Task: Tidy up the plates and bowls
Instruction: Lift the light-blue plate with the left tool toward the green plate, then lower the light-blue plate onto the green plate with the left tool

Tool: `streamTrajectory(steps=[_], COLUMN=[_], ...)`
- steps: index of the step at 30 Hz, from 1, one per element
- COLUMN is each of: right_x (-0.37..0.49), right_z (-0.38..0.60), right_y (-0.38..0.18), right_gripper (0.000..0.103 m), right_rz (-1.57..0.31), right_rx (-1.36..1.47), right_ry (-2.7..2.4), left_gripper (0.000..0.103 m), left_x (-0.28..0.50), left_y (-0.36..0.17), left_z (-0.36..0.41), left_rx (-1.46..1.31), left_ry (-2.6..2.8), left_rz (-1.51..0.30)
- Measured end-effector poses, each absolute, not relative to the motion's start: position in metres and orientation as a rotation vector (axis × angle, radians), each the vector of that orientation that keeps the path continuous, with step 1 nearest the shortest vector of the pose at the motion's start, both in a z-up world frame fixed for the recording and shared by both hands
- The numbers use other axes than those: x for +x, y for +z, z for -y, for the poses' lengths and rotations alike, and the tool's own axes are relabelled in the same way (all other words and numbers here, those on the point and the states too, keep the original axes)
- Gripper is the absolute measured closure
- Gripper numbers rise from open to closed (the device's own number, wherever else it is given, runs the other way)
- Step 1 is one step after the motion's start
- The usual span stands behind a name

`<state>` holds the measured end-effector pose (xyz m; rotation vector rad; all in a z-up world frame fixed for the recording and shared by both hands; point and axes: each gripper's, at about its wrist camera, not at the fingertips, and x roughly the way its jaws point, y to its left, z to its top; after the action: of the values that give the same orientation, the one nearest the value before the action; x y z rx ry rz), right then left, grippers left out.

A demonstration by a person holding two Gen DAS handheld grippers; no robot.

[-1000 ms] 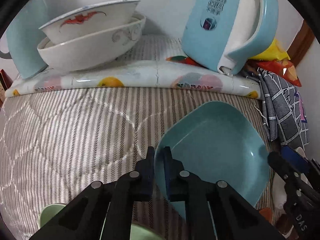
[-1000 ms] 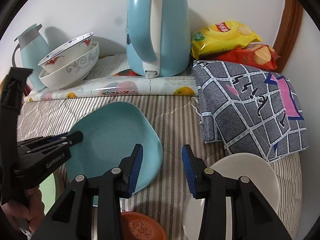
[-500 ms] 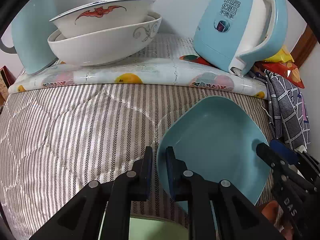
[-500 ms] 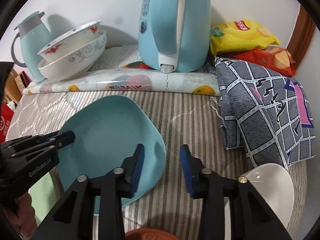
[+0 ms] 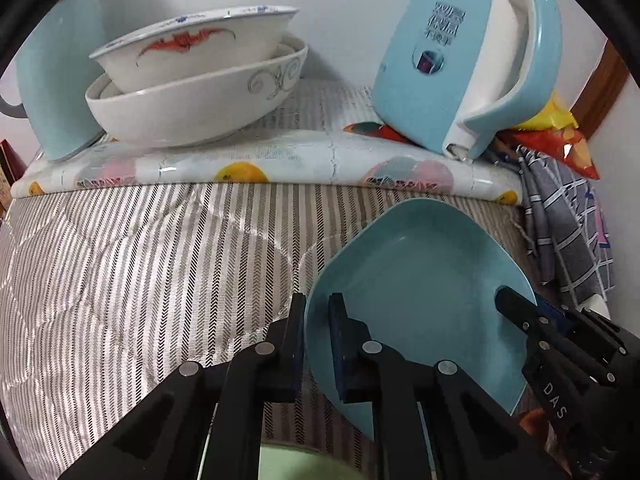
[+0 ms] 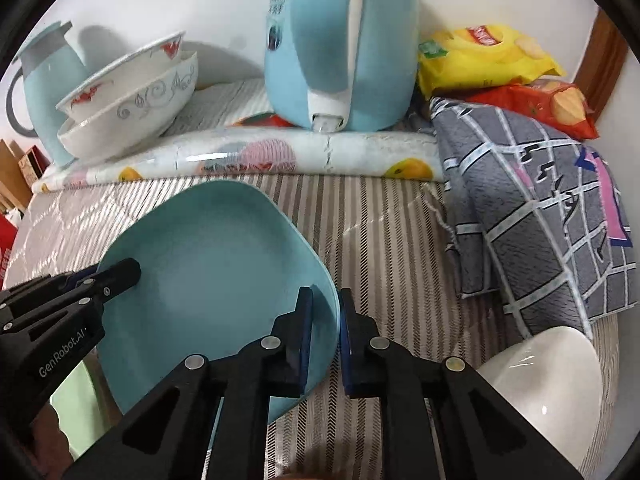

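Note:
A light blue squarish plate (image 5: 420, 280) (image 6: 208, 280) is held up off the striped cloth, gripped from both sides. My left gripper (image 5: 317, 312) is shut on its left rim. My right gripper (image 6: 325, 308) is shut on its right rim; it also shows in the left wrist view (image 5: 520, 312), and the left gripper shows in the right wrist view (image 6: 120, 276). Two stacked white bowls (image 5: 192, 92) (image 6: 128, 104) stand at the back left. A white plate (image 6: 548, 380) lies at the right, a pale green plate (image 5: 296, 464) below the held plate.
A blue kettle (image 5: 464, 56) (image 6: 340, 44) and a blue jug (image 5: 56, 80) stand on a fruit-print mat (image 5: 260, 160) at the back. A grey patterned cloth (image 6: 540, 208) and snack bags (image 6: 488, 60) lie at the right. A wall is behind.
My right gripper has closed onto the blue plate's right rim. Both grippers and the plate have moved toward the back, closer to the bowls and kettle.

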<state>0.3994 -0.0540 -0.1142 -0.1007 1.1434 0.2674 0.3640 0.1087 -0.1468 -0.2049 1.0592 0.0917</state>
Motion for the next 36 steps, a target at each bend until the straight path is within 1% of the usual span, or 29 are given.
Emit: streamTrajectory(steps=[8, 21, 28, 36], right_x=[0.38, 0.305, 0.262, 0.23], right_z=[0.067, 0.091, 0.084, 0.056], right_y=[-0.078, -0.018, -0.001, 0.003], right_gripper=[0.093, 0.095, 0.095, 0.095], right_rz=[-1.074, -1.002, -0.981, -0.975], right_rx=[-0.086, -0.022, -0.003, -0.012], right_ry=[0.251, 0.192, 0.201, 0.26], left_gripper=[0.091, 0.091, 0.091, 0.091], left_x=[0.335, 0.266, 0.226, 0.184], left_y=[-0.108, -0.067, -0.056, -0.059], left_z=[-0.105, -0.092, -0.102, -0.133], left_rx=[-0.198, -0.182, -0.173, -0.2], left_ry=[0.067, -0.005, 0.01, 0.069], left_rz=[-0.998, -0.938, -0.921, -0.919])
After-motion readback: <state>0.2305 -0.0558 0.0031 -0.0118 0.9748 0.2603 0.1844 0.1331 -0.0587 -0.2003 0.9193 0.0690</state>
